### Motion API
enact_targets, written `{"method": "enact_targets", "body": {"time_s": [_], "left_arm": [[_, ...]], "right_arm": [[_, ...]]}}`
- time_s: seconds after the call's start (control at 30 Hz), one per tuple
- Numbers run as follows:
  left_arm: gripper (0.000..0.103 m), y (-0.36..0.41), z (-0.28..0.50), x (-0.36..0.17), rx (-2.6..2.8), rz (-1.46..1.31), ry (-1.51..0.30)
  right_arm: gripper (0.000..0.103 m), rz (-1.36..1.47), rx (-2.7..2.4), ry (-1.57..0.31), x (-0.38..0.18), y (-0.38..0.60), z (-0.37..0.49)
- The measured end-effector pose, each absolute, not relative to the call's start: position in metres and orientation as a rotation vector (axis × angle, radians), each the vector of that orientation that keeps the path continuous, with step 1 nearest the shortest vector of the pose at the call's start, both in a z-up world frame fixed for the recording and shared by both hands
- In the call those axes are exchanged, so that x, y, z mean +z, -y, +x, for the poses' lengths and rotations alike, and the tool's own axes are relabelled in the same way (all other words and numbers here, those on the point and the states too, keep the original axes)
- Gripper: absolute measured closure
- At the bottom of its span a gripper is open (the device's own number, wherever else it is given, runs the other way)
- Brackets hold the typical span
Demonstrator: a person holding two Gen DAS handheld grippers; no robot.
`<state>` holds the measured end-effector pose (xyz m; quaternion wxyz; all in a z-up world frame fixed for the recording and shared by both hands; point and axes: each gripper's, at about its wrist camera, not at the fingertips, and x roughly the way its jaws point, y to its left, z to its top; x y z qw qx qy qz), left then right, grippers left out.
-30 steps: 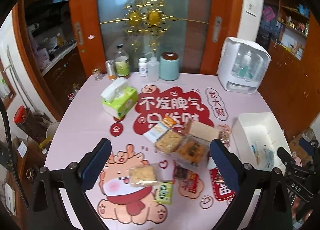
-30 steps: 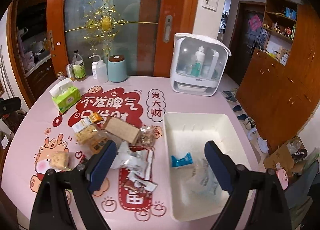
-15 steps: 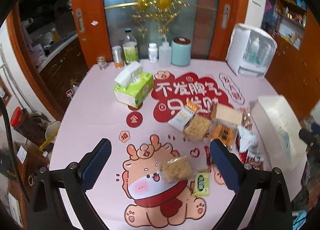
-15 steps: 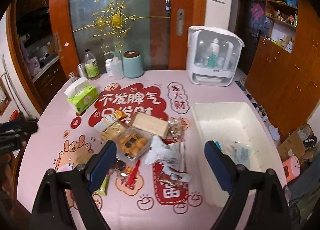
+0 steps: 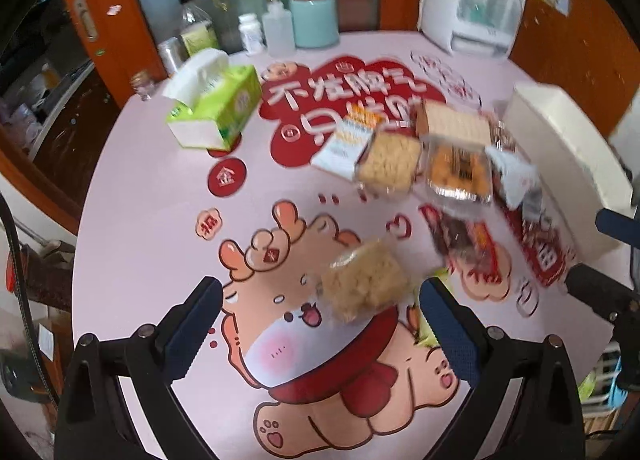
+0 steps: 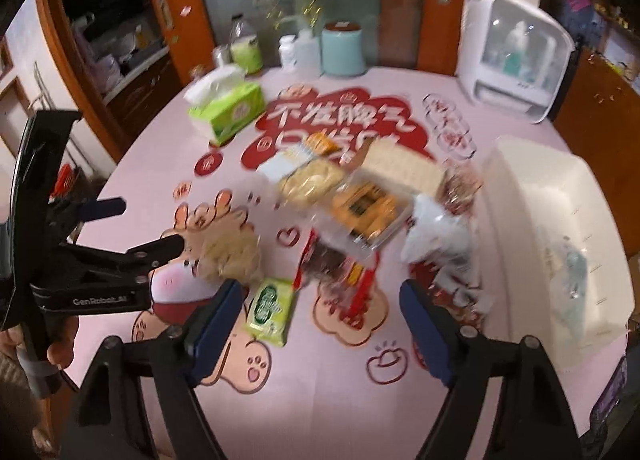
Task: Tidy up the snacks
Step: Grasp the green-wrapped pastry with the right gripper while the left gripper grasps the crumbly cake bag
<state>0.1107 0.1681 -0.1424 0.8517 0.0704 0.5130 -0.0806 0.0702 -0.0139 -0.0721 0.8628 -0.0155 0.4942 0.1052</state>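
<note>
Left gripper (image 5: 320,312): we see its jaws spread wide, holding nothing, low over the near left of the table.
Right gripper (image 6: 320,312): we see it gaping too, empty, over the near middle.
Rice-crisp packet (image 5: 362,280): lies alone on the cartoon print, between the left gripper's fingertips in view; contact we cannot tell.
Green sachet (image 6: 270,308): flat, just beside the right gripper's left finger.
Snack pile (image 6: 360,200): clear tub of orange biscuits, wafer block, pale packets, red wrappers, bunched mid-table; blurred.
White bin (image 6: 560,236): right edge of the table, just right of the pile.
Tissue box (image 5: 216,108): far left.
Pink table cover (image 5: 140,196): we note red lettering.
</note>
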Motion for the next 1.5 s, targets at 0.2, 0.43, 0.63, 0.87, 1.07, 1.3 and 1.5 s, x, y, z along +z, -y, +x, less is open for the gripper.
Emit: {"method": "enact_targets", "body": {"time_s": [0.2, 0.43, 0.63, 0.87, 1.07, 1.3, 1.5], "left_arm": [[0.005, -0.166, 0.113, -0.164, -0.210, 0.217, -1.124], [0.005, -0.163, 0.118, -0.186, -0.305, 0.338, -1.177], [0.005, -0.153, 0.129, -0.200, -0.376, 0.423, -1.187], [0.005, -0.142, 0.145, -0.217, -0.421, 0.446, -1.230], [0.005, -0.127, 0.149, -0.230, -0.470, 0.501, -1.245], [0.009, -0.111, 0.160, -0.254, -0.494, 0.563, -1.290], [0.031, -0.115, 0.168, -0.253, -0.509, 0.497, -1.309]], "right_arm": [[0.022, -0.022, 0.264, -1.103, -0.103, 0.000, 0.070], [0.026, 0.041, 0.325, -1.208, -0.142, -0.008, 0.075], [0.037, 0.017, 0.341, -1.251, -0.174, -0.023, 0.082], [0.050, -0.049, 0.331, -1.255, -0.198, -0.042, 0.087], [0.063, -0.030, 0.344, -1.266, -0.197, -0.032, 0.086], [0.064, -0.048, 0.330, -1.277, -0.197, -0.018, 0.075], [0.064, -0.044, 0.317, -1.287, -0.196, 0.000, 0.067]]}}
